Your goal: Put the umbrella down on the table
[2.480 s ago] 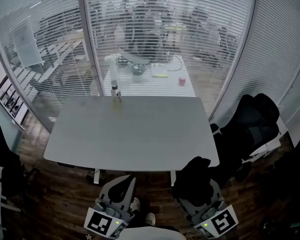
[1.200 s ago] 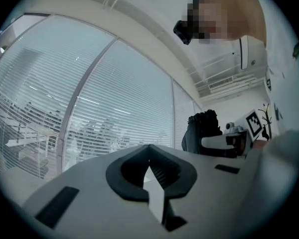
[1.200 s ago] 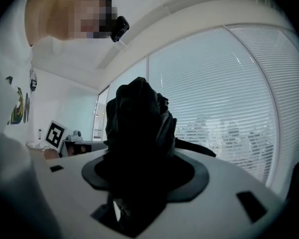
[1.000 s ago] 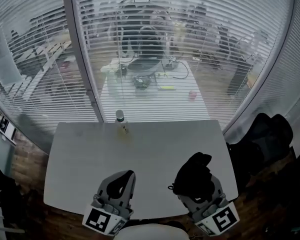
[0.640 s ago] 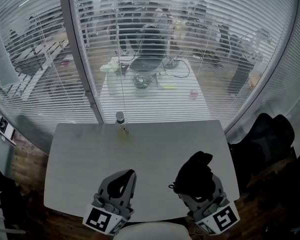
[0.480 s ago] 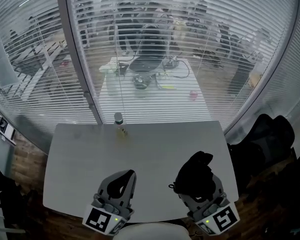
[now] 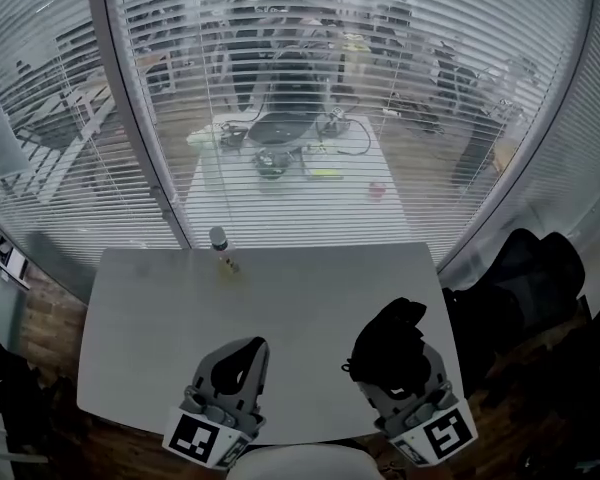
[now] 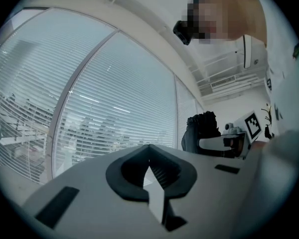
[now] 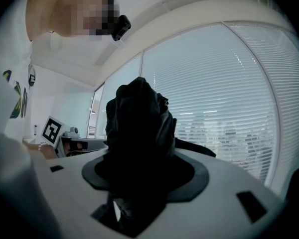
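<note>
The right gripper (image 7: pixel 396 364) is clamped on the umbrella (image 7: pixel 387 332), a black folded bundle that fills the gap between its jaws and sticks out past them toward the far side. In the right gripper view the dark fabric bulges above the jaws and hides their tips. From the head view the umbrella is over the near right part of the table (image 7: pixel 310 293), well inside its right edge; whether it touches the top cannot be told. The left gripper (image 7: pixel 251 346) is just to the left of it, over the near middle of the table, and points the same way. Its jaws are closed tip to tip with nothing between them, as the left gripper view shows. A small bottle (image 7: pixel 220 244) stands upright at the far left edge of the table, well apart from both grippers. Behind the table runs a glass wall with blinds (image 7: pixel 330 88), and a black chair (image 7: pixel 525 278) stands off the table's right side.
</note>
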